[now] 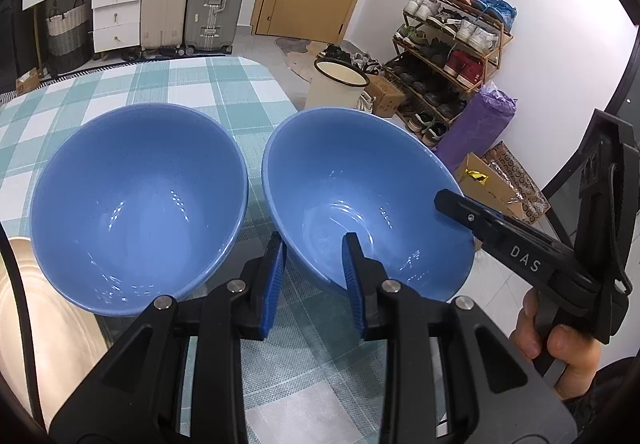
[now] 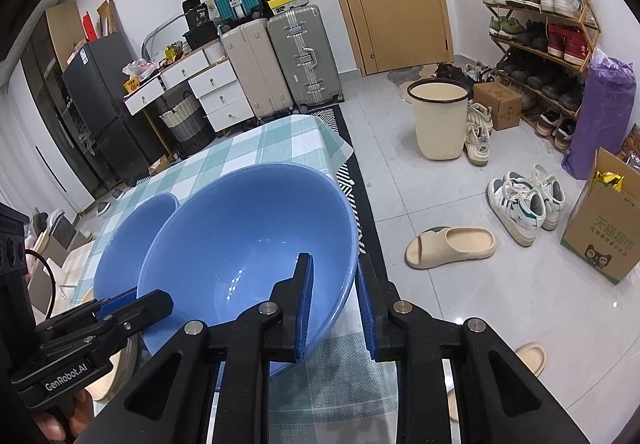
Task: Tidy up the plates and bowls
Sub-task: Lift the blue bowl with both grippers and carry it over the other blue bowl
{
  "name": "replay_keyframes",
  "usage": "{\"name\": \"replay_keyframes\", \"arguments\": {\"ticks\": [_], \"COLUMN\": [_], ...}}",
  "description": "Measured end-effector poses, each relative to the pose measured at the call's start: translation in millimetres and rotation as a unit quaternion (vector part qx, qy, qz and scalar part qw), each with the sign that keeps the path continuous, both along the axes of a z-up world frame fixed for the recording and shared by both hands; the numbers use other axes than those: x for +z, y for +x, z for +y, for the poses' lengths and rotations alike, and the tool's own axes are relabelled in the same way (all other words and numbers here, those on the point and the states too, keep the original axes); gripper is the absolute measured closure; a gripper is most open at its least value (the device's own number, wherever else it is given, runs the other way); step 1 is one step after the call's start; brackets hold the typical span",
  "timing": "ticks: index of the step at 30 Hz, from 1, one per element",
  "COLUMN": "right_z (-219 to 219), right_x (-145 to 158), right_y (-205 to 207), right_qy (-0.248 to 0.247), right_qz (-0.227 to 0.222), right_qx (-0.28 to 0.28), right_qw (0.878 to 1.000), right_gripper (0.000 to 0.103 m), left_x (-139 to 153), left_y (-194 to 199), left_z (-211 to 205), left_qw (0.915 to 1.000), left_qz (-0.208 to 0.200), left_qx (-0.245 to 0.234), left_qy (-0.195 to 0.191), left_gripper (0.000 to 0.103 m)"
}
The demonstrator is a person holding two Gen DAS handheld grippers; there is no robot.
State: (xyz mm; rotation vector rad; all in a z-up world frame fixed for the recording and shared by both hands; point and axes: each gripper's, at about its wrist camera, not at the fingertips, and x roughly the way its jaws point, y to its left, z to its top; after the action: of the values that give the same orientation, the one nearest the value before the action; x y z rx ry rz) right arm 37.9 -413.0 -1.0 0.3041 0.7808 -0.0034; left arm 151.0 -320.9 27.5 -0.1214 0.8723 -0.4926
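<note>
Left tongs (image 1: pixel 314 264) pinch the near rim of the right bowl (image 1: pixel 360 180), lower centre of frame. Right tongs (image 2: pixel 334 292) pinch the same bowl's right rim. The left bowl (image 1: pixel 136 204) sits beside it on the checked worktop (image 1: pixel 192 84).

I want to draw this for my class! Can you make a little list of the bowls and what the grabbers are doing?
bowls: two, both blue and empty
held blue bowl: its rim sits between the fingers of both grippers
other blue bowl: beside it on the cloth, untouched
left gripper: one finger inside the rim, one outside
right gripper: the same, on the opposite side
tablecloth: green and white checks
</note>
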Motion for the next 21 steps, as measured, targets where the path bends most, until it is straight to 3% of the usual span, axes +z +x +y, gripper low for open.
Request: {"name": "replay_keyframes", "arguments": {"ticks": [21], "right_z": [1], "right_x": [33], "right_y": [-23], "right_qy": [-0.002], "right_qz": [-0.047], "right_qx": [-0.005], "right_qw": [0.999], "right_gripper": [0.08], "left_x": [48], "left_y": [-29], "left_z": [1], "left_qw": [0.9991], "left_qz": [-0.037], "left_qx": [-0.018], "left_qy": [0.002], "left_gripper": [0.077]}}
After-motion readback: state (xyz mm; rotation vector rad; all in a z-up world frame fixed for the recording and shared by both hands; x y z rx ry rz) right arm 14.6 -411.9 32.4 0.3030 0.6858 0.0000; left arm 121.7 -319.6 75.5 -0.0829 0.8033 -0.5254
